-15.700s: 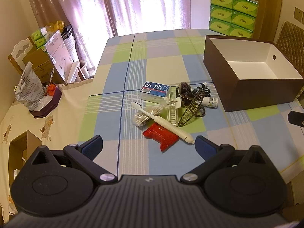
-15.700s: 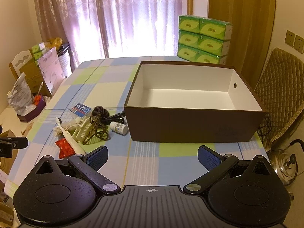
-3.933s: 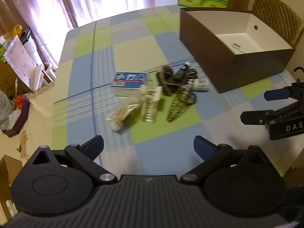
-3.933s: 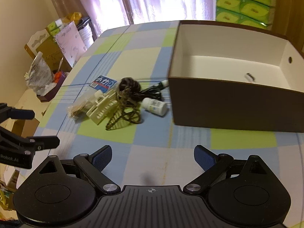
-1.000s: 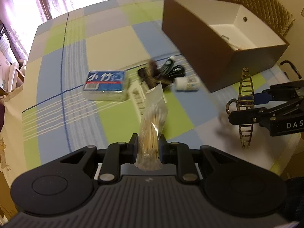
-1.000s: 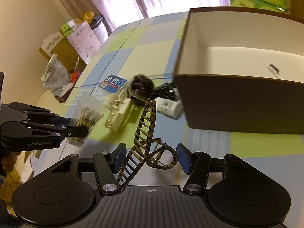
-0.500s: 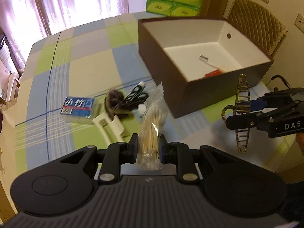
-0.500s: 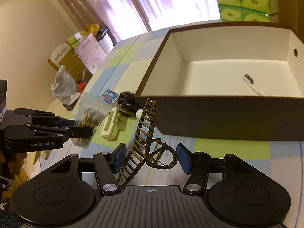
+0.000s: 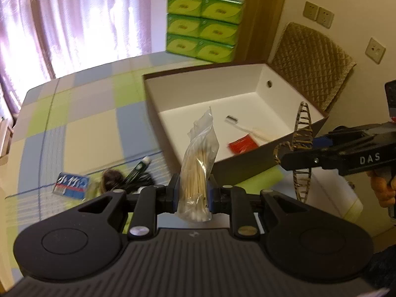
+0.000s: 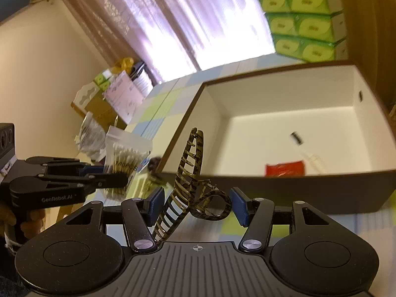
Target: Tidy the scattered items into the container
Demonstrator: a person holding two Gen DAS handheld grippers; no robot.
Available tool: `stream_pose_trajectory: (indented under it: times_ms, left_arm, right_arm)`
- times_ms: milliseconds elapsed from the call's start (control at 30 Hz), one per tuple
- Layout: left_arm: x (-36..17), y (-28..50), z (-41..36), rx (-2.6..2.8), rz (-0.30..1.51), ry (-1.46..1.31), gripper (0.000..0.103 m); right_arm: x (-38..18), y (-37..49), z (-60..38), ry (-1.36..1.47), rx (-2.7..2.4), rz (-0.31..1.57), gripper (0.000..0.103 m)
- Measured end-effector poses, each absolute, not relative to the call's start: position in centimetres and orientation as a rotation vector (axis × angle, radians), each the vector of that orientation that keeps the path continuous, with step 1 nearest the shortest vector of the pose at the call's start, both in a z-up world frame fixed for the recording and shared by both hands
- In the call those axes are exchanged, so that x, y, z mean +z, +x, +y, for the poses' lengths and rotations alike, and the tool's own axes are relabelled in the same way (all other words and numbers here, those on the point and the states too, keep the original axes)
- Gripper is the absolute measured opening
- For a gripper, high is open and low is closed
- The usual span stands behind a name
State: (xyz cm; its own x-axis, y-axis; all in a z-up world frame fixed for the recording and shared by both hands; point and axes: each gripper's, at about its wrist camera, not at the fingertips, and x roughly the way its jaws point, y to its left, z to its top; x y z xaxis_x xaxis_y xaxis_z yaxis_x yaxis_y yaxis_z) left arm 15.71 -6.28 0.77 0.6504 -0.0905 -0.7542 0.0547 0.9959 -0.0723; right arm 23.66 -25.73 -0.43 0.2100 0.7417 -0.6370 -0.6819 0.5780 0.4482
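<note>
My left gripper (image 9: 191, 194) is shut on a clear bag of cotton swabs (image 9: 198, 163), held upright in front of the brown box (image 9: 247, 158). The box's white inside holds a toothbrush (image 9: 247, 128) and a red packet (image 9: 241, 144). My right gripper (image 10: 196, 204) is shut on a tortoiseshell hair claw clip (image 10: 190, 163), just short of the box's near wall (image 10: 297, 190). In the left wrist view the right gripper (image 9: 299, 151) and the clip (image 9: 303, 118) hang at the box's near right corner. On the checked cloth lie a blue packet (image 9: 71, 185), a dark hair tie (image 9: 112, 177) and a black cable (image 9: 141, 180).
Green tissue boxes (image 9: 205, 27) are stacked behind the box, and a woven chair (image 9: 314, 66) stands to its right. Cardboard boxes and bags (image 10: 118, 94) crowd the floor left of the table. A person's hand (image 9: 383, 190) holds the right gripper's handle.
Both grippers have moved closer to the box while keeping hold of the swab bag and the hair clip. The box now fills more of each view.
</note>
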Motion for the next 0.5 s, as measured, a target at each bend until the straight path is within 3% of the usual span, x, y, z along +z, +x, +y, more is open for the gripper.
stream_pose_trajectory:
  times_ms: [500]
  left_arm:
    - [1.6,22.7,-10.1,-0.126,0.823,-0.014,0.018]
  right_arm:
    - [2.1,30.5,-29.9,0.138,0.888,0.822,0.06]
